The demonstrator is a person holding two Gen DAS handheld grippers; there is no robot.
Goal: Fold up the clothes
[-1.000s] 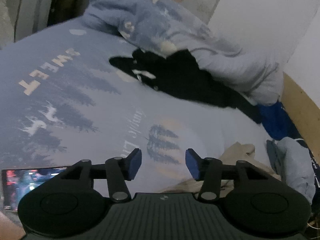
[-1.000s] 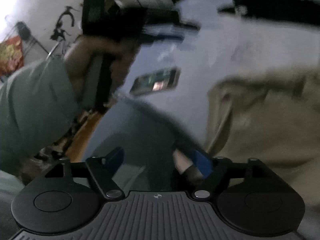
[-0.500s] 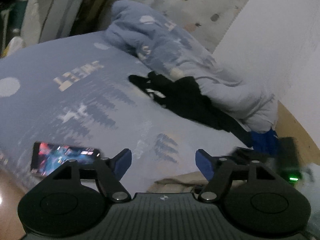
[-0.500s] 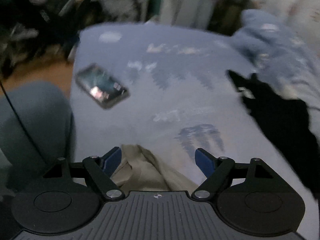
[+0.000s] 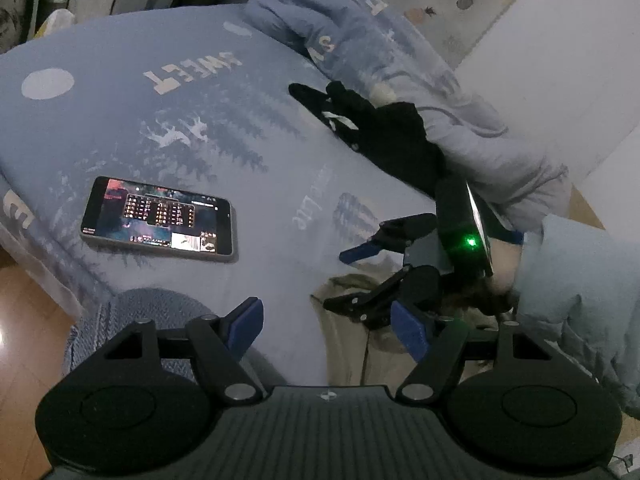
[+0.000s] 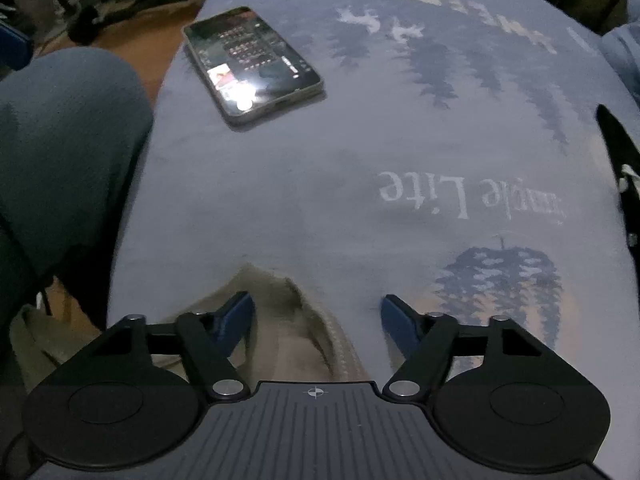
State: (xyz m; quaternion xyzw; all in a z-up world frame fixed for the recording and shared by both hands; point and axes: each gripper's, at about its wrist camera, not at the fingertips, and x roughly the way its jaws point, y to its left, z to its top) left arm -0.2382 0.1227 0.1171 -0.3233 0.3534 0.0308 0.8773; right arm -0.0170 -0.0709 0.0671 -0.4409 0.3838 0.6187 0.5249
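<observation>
**Both grippers wide over the beige garment at the near edge of the bed**

While the left gripper [image 5: 326, 330] hangs with its blue-padded jaws spread and nothing between them, the right gripper [image 6: 316, 320] is also released, its jaws standing on both sides of a raised fold of the crumpled beige cloth garment [image 6: 280, 320]. This garment lies at the near edge of the blue-grey printed bed sheet [image 6: 280, 200], partly hanging over the edge. In the left wrist view the right gripper [image 5: 356, 276] is seen from the side just above the same garment [image 5: 344, 344], with a green light on its body.

Beyond the garment the middle of the sheet is flat and smooth, with printed trees, deer and pale letters. Near the left edge of the sheet lies a thin black smartphone with a lit screen [image 5: 158, 218], well apart from both grippers. Toward the far right side a limp black garment [image 5: 380, 136] rests against a puffy light-blue quilt [image 5: 400, 64] heaped by the wall. A knee in dark ribbed fabric [image 6: 68, 140] presses against the left edge of the bed, and wooden floor [image 5: 24, 320] shows below it.
</observation>
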